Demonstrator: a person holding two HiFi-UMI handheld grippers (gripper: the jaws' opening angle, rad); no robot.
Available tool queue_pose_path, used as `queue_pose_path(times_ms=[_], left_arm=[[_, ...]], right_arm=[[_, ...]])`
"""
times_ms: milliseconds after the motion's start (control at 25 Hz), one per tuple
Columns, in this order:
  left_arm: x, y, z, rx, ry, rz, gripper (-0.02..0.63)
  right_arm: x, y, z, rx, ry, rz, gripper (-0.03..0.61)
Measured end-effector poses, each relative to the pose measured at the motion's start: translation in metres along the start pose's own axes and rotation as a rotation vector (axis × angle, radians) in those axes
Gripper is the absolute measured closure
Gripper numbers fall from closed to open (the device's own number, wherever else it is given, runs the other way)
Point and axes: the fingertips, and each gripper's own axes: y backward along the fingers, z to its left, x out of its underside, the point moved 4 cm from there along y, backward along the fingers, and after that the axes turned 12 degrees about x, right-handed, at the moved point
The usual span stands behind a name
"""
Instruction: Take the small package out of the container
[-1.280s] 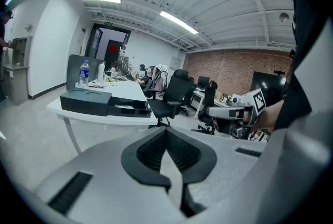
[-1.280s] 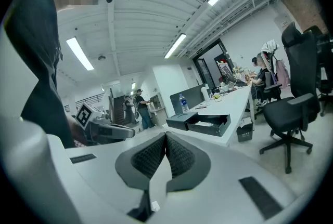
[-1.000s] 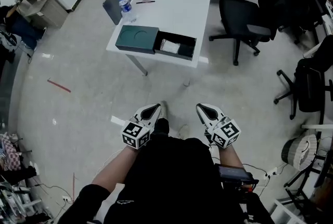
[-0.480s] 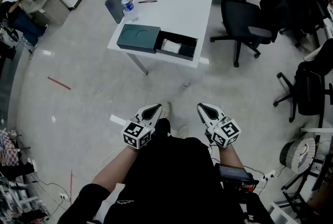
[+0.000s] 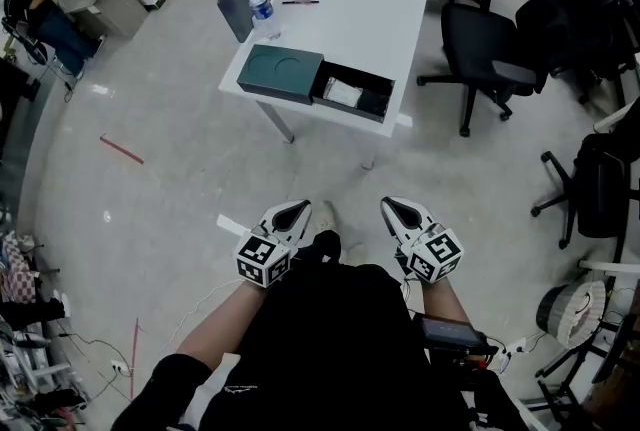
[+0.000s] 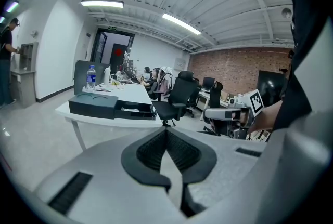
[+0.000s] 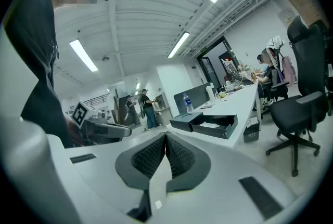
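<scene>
Pale grey polished floor [image 5: 170,179] is spreading around us in an open office, and we are standing on it with both tools held low in front of our black shirt. We are holding the left gripper [image 5: 298,207] with its jaws pressed together, the ribbed black pads meeting tip to tip with nothing between them. The right gripper [image 5: 390,205] is sitting near it at the same height, its jaws likewise closed on nothing. Both are pointing forward, away from our body, over the floor.

Looking outward, a long white rectangular table [image 5: 375,14] is standing well ahead of us. At its near end an open black rectangular container [image 5: 352,108] is lying flat, touching the side of a dark green flat rectangular box [image 5: 280,72] on its left. The small white package [image 5: 343,92] is resting inside the container, toward its left part. It is lying well apart from both grippers, far ahead and roughly in line with the gap between them. From the right gripper view the container [image 7: 218,132] is showing above and right of the closed jaws; from the left gripper view it [image 6: 136,112] is showing above and left of them.

Farther along the table, a clear plastic water bottle with a blue cap [image 5: 262,11] is standing upright beyond the green box. A black wheeled office chair [image 5: 490,69] is standing just beside the table's right side.
</scene>
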Motion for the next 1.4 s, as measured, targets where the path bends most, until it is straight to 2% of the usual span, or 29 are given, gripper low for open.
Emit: queue_pose_path(times_ms=[320,920,1400], left_arm=[[-0.006,-0.012,0.024,0.004,0.018,-0.004,0.605],[-0.046,-0.064,0.075,0.099,-0.007,-0.004,0.604],[-0.076,-0.073,0.137,0.137,-0.018,-0.015,0.605]], right_arm=[[-0.009,-0.024,-0.007,-0.001,0.013,0.02,0.552],[-0.037,-0.061,-0.048,0.097,0.022,0.033,0.552],[-0.067,-0.123,-0.057,0.151,0.046,0.032,0.552]])
